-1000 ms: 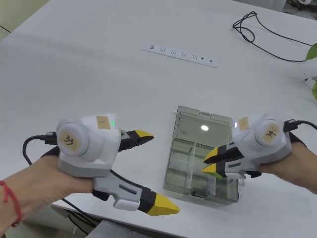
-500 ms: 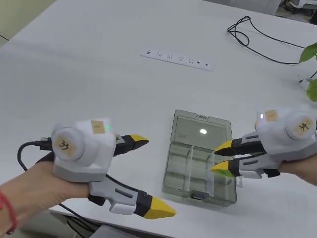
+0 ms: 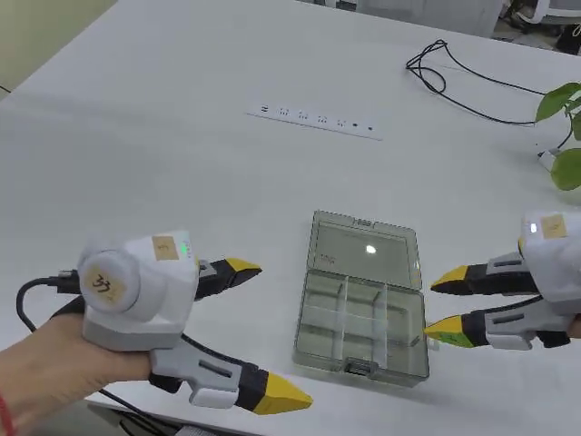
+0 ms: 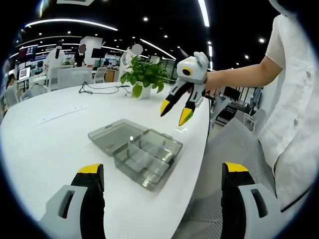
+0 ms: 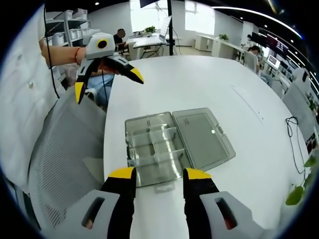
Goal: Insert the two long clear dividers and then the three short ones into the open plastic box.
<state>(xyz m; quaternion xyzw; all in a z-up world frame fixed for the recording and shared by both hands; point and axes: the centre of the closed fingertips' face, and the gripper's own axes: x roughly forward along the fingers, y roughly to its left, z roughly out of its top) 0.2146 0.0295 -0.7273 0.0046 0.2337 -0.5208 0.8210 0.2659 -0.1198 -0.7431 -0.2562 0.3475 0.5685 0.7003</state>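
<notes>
White counter (image 3: 163,145) formed the work surface, with an office of desks and ceiling lights behind it in the gripper views. Nearest the person, the left tool (image 3: 263,331) hung over the counter's front edge, left of the box; its jaws were spread wide and held nothing. The right tool (image 3: 447,304) hovered just right of the box, jaws parted by a moderate gap, also empty. Between the tools, the box (image 3: 304,329) sat near the front edge, open, with its lid (image 3: 366,250) laid flat on the far side. Clear dividers (image 3: 361,320) stood upright inside the tray, splitting it into compartments; their exact number could not be confirmed. In the right gripper view, a small clear piece (image 5: 164,188) lay on the counter just beside the box's near wall. Further back, a white power strip (image 3: 316,121) lay flat, well apart from the box. At the far right were a looped black cable (image 3: 445,68) and plant leaves (image 3: 561,136).
</notes>
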